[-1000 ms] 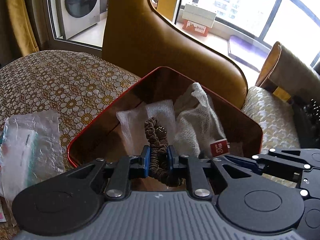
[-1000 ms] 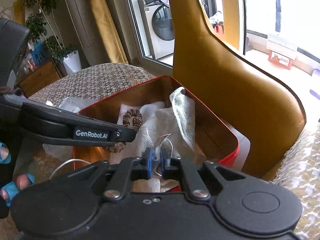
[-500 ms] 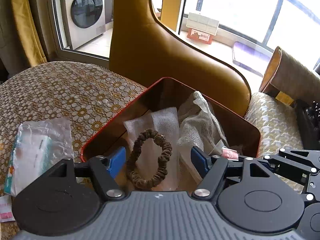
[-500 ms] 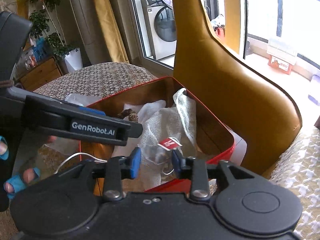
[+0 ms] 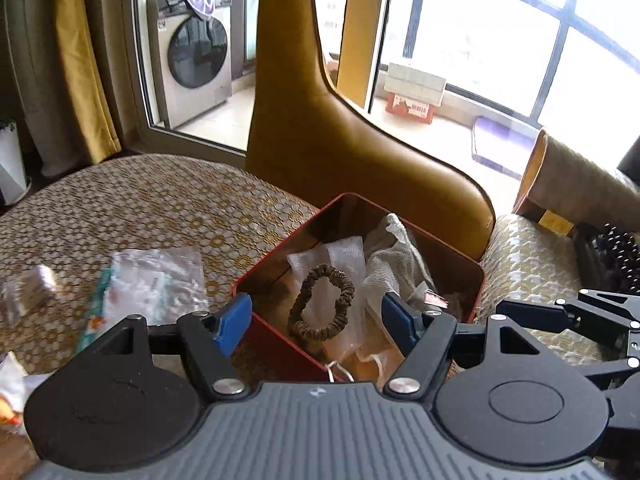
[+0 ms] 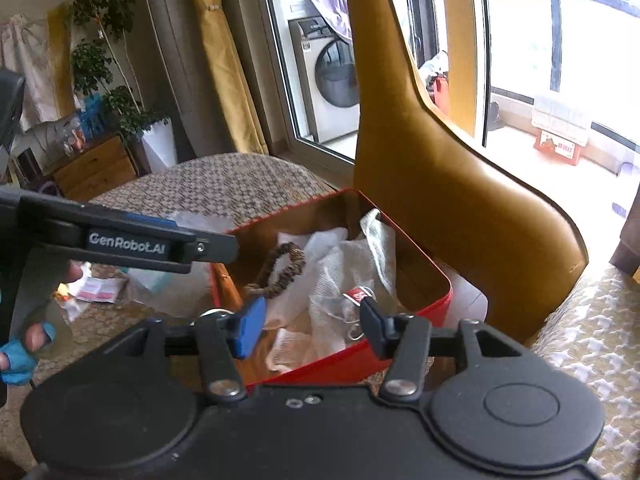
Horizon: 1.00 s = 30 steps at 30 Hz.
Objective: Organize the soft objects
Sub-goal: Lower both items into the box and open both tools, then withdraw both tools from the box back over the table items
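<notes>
In the left wrist view, a clear plastic packet (image 5: pixel 148 284) lies on the patterned table (image 5: pixel 132 208) at left, and the left gripper (image 5: pixel 316 322) stands wide and empty at lower centre. Just beyond it the brown scrunchie (image 5: pixel 322 302) rests on white mesh bags (image 5: pixel 384 264) inside the red tin (image 5: pixel 276 346). The right gripper (image 6: pixel 310 324), lower centre of its view, also gapes wide, holding nothing, over the tin's near edge.

The scrunchie (image 5: pixel 322 303) lies in the tin (image 5: pixel 276 354), left of the mesh bags (image 5: pixel 394 258).
</notes>
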### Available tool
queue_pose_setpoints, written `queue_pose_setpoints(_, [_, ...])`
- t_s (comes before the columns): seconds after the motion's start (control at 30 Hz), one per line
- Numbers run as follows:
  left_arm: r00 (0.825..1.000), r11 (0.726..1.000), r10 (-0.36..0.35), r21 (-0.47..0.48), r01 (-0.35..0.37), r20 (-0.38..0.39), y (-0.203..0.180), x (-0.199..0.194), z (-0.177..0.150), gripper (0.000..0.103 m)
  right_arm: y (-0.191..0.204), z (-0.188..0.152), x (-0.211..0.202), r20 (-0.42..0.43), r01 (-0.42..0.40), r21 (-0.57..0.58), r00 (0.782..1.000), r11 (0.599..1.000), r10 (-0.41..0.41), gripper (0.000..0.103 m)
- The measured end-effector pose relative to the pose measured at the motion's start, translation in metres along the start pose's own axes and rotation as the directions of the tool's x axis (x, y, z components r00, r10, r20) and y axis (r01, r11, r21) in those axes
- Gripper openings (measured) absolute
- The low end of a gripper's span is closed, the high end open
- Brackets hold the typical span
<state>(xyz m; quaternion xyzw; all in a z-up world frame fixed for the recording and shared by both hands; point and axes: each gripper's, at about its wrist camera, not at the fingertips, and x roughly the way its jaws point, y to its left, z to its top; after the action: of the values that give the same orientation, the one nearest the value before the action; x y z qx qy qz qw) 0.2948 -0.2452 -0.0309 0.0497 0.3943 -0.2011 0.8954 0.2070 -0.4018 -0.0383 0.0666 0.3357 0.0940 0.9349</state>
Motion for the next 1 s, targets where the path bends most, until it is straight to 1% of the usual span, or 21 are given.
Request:
queue_pose_setpoints(0.17, [0.999, 1.000, 0.009, -0.010, -0.008, 0.044, 0.003, -0.039, -0.011, 0.071, 0.018, 0.003, -0.027, 0.044, -0.011, -0.021, 0.999, 1.000, 0.012, 0.058])
queue_pose_setpoints(0.37, [0.996, 0.999, 0.035, -0.036, -0.032, 0.087, 0.011, -0.080, -0.026, 0.071, 0.046, 0.003, -0.054, 0.084, -0.047, -0.061, 0.995, 0.997, 0.052, 0.064])
queue_pose_setpoints(0.4, [0.995, 0.998, 0.043, -0.041, -0.039, 0.092, 0.013, -0.087, -0.029, 0.071, 0.050, 0.003, -0.057, 0.088, -0.053, -0.065, 0.994, 0.996, 0.059, 0.067])
queue_pose_setpoints(0.47, [0.994, 0.997, 0.058, -0.047, -0.054, 0.096, 0.016, -0.097, -0.036, 0.072, 0.058, 0.000, -0.063, 0.096, -0.069, -0.076, 0.992, 0.995, 0.076, 0.071])
queue_pose_setpoints(0.53, [0.992, 0.996, 0.073, -0.054, -0.068, 0.103, 0.021, -0.107, -0.041, 0.078, 0.066, -0.002, -0.066, 0.097, -0.083, -0.087, 0.991, 0.993, 0.091, 0.073])
queue_pose_setpoints(0.57, [0.991, 0.996, 0.079, -0.059, -0.073, 0.107, 0.023, -0.112, -0.045, 0.079, 0.070, -0.004, -0.068, 0.098, -0.088, -0.091, 0.990, 0.992, 0.097, 0.075])
queue_pose_setpoints(0.6, [0.990, 0.995, 0.084, -0.064, -0.077, 0.111, 0.025, -0.117, -0.048, 0.079, 0.074, -0.006, -0.070, 0.099, -0.095, -0.094, 0.990, 0.991, 0.104, 0.078])
queue_pose_setpoints(0.73, [0.989, 0.992, 0.090, -0.094, -0.079, 0.118, 0.038, -0.135, -0.062, 0.080, 0.092, -0.010, -0.078, 0.106, -0.123, -0.117, 0.985, 0.986, 0.135, 0.085])
queue_pose_setpoints(0.77, [0.988, 0.992, 0.095, -0.098, -0.084, 0.121, 0.041, -0.140, -0.065, 0.080, 0.096, -0.010, -0.080, 0.107, -0.132, -0.121, 0.984, 0.984, 0.145, 0.089])
queue_pose_setpoints(0.8, [0.987, 0.991, 0.099, -0.100, -0.086, 0.124, 0.045, -0.145, -0.069, 0.081, 0.100, -0.011, -0.082, 0.108, -0.139, -0.126, 0.982, 0.982, 0.152, 0.091])
queue_pose_setpoints(0.83, [0.987, 0.991, 0.102, -0.103, -0.089, 0.126, 0.049, -0.149, -0.072, 0.083, 0.105, -0.012, -0.084, 0.109, -0.144, -0.133, 0.981, 0.981, 0.159, 0.091])
queue_pose_setpoints(0.9, [0.986, 0.989, 0.106, -0.113, -0.092, 0.126, 0.057, -0.157, -0.078, 0.083, 0.116, -0.013, -0.088, 0.111, -0.147, -0.148, 0.980, 0.978, 0.164, 0.094])
queue_pose_setpoints(1.0, [0.987, 0.990, 0.094, -0.121, -0.078, 0.129, 0.072, -0.170, -0.090, 0.083, 0.132, -0.015, -0.091, 0.112, -0.155, -0.150, 0.979, 0.976, 0.173, 0.097])
